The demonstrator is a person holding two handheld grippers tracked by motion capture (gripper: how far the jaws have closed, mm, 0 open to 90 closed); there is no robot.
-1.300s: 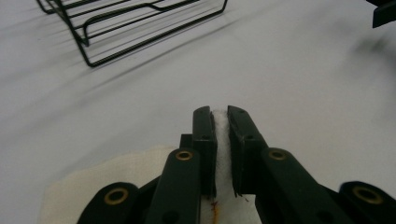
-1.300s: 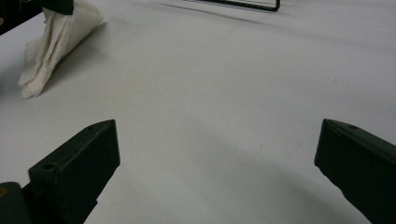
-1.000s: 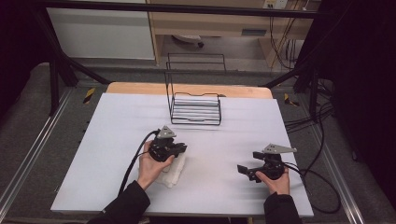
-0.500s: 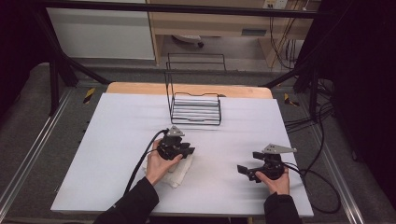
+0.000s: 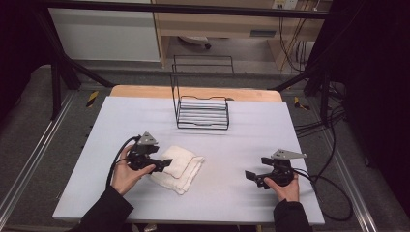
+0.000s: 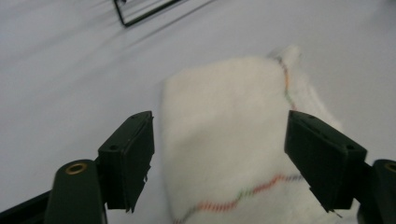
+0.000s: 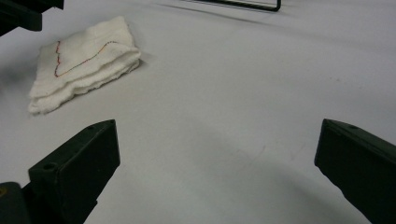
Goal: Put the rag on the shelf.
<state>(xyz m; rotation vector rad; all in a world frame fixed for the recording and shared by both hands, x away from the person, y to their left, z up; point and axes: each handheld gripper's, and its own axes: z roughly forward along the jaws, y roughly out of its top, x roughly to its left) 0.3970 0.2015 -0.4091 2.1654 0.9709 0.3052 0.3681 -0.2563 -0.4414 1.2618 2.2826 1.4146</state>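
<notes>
A folded white cloth (image 5: 181,166) with a thin coloured stitch line lies on the pale table (image 5: 241,140), left of the middle. My left gripper (image 5: 166,164) is at the cloth's left edge and points right across it. In the left gripper view the left gripper (image 6: 219,126) is open, and the cloth (image 6: 224,154) lies on the table between and beyond the jaws. My right gripper (image 5: 249,175) rests near the front right and points left, apart from the cloth. In the right gripper view the right gripper (image 7: 219,135) stands wide open over bare table, with the cloth (image 7: 84,60) far off at upper left.
A black wire rack (image 5: 203,113) stands upright at the back middle of the table; its base wire (image 7: 243,4) runs along the top edge of the right gripper view. A wooden strip (image 5: 145,91) borders the far side. Cables (image 5: 333,193) trail off the right edge.
My left gripper has drawn back to the left off the cloth, so the cloth now lies uncovered to its right. The right gripper has stayed put.
</notes>
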